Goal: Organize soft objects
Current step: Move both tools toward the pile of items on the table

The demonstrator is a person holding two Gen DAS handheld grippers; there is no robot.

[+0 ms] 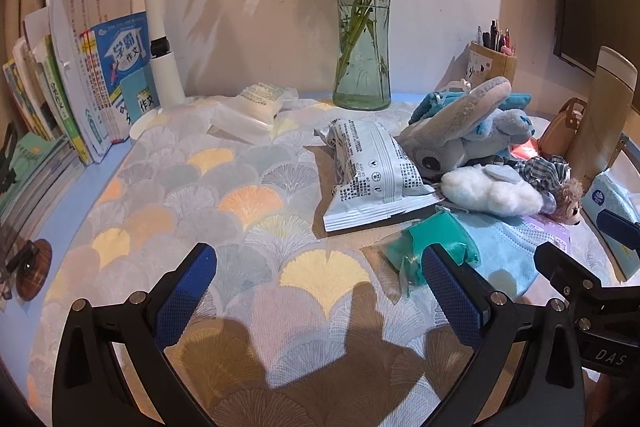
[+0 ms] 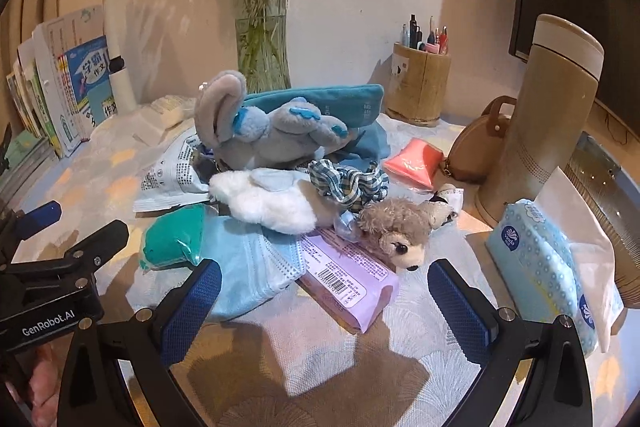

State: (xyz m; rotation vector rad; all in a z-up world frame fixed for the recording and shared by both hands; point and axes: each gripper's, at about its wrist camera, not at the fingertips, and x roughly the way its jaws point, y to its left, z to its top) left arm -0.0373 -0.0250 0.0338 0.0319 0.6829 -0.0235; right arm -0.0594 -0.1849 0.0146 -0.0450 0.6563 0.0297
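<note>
Blue-padded left gripper [image 1: 320, 291], right gripper [image 2: 324, 301]: jaws spread, low over tablecloth [image 1: 192, 187].

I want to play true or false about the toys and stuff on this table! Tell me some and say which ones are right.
1. Both grippers, left and right, are open and hold nothing. True.
2. The vase has flowers in it. True.
3. The brown puppy toy sits on top of the books. False: it lies on the purple packet, far from the books.
4. The pen holder is empty. False: pens stand in it.
5. The green pouch lies beside the blue masks. True.
</note>
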